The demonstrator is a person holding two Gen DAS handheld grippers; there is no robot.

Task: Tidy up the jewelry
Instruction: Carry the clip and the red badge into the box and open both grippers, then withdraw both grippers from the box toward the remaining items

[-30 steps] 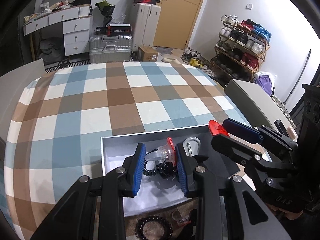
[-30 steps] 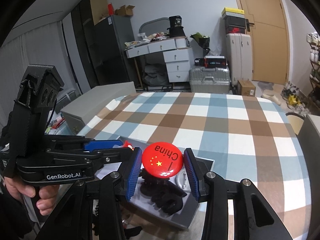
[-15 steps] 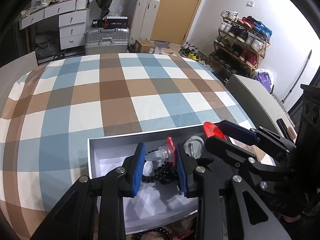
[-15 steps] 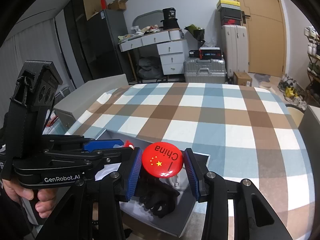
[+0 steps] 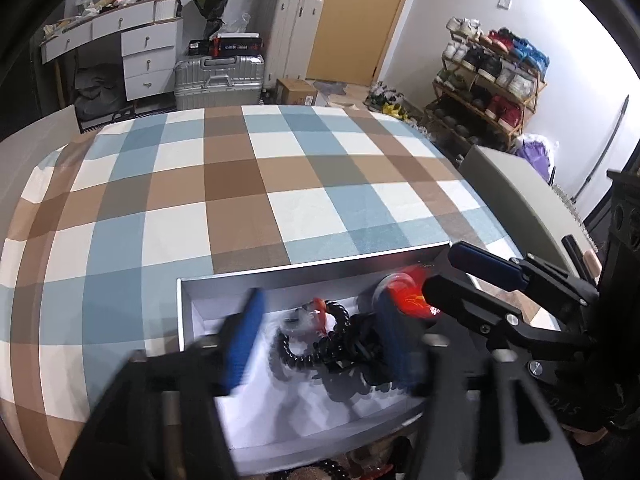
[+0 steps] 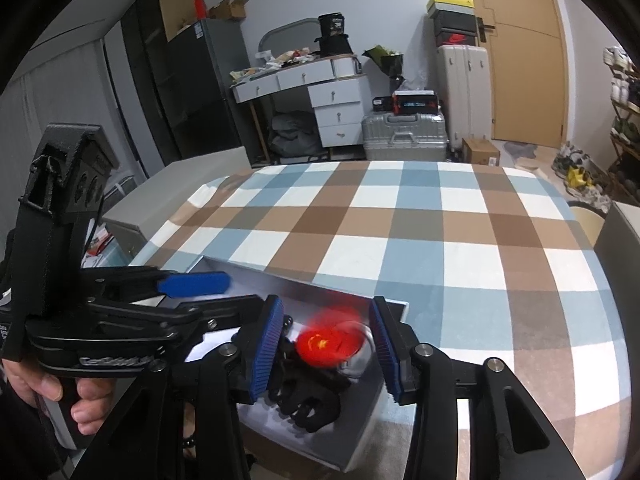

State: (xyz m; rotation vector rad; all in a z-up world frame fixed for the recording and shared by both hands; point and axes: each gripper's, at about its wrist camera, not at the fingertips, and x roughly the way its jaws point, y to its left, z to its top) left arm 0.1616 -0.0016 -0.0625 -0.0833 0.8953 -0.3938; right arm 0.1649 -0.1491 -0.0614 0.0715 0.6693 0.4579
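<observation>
A shallow grey box (image 5: 280, 273) sits at the near edge of the checked table, also in the right wrist view (image 6: 308, 280). My left gripper (image 5: 318, 320) hangs over it with jaws opening and blurred; below them a black bead bracelet (image 5: 316, 350) and a clear-and-red piece (image 5: 310, 314) lie loose. My right gripper (image 6: 326, 320) is opening too. The round red badge (image 6: 328, 340) shows blurred between its pads (image 6: 266, 342), touching neither, low over black jewelry (image 6: 308, 400). In the left wrist view the badge (image 5: 408, 296) is beside the right gripper (image 5: 472, 276).
The checked tablecloth (image 5: 280, 184) stretches far beyond the box. Grey chair backs stand at the right (image 5: 516, 196) and left (image 6: 180, 184). Another bead bracelet (image 5: 332, 470) lies outside the box's near wall. A hand (image 6: 60, 384) holds the left gripper's handle.
Both pairs of jaws have widened. The left one let go of the clear-and-red piece, which now lies in the box. The red badge has slipped out of the right gripper's pads and blurs downward.
</observation>
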